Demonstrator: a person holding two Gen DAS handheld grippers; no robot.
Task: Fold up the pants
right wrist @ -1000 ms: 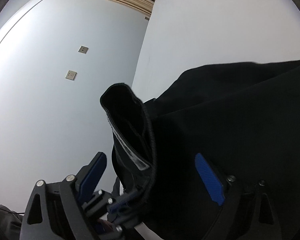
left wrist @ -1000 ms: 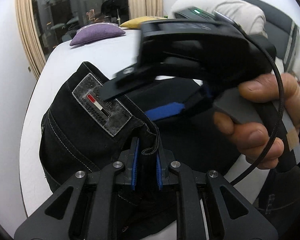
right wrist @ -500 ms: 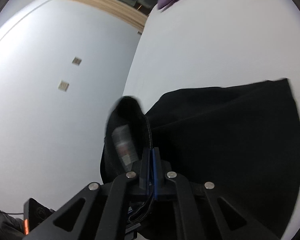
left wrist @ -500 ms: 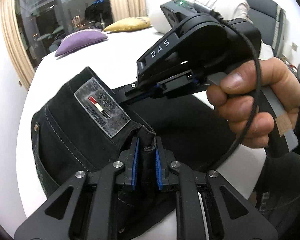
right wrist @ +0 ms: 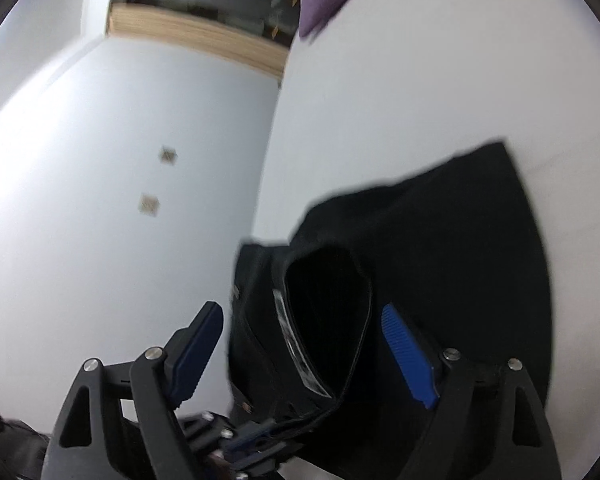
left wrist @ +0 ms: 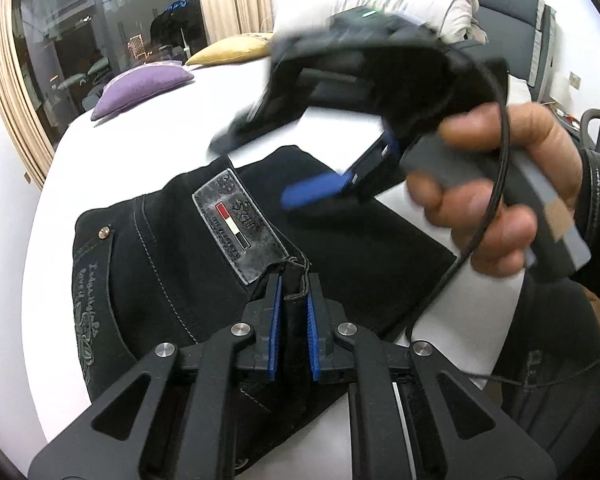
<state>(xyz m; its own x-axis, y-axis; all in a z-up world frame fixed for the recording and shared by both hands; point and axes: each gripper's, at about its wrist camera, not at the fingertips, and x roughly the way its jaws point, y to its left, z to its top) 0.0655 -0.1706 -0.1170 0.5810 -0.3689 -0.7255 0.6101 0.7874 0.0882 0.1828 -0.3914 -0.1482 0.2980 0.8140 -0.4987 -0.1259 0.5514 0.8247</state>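
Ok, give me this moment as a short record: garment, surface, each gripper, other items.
garment: black pants, folded, lying on the bed, leather patch facing up
surface: white bed
left gripper: shut on the pants' waistband edge
right gripper: open, one finger on each side of the waistband opening, not clamping
right hand: holds the right gripper above the pants, blurred
other items: purple pillow, yellow pillow

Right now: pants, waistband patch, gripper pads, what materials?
Pants: black denim-like cotton, matte, pale contrast stitching and a metal rivet. Patch: likely worn leather or faux leather, grey and scuffed. Left gripper pads: blue, ribbed, probably rubber or soft plastic.
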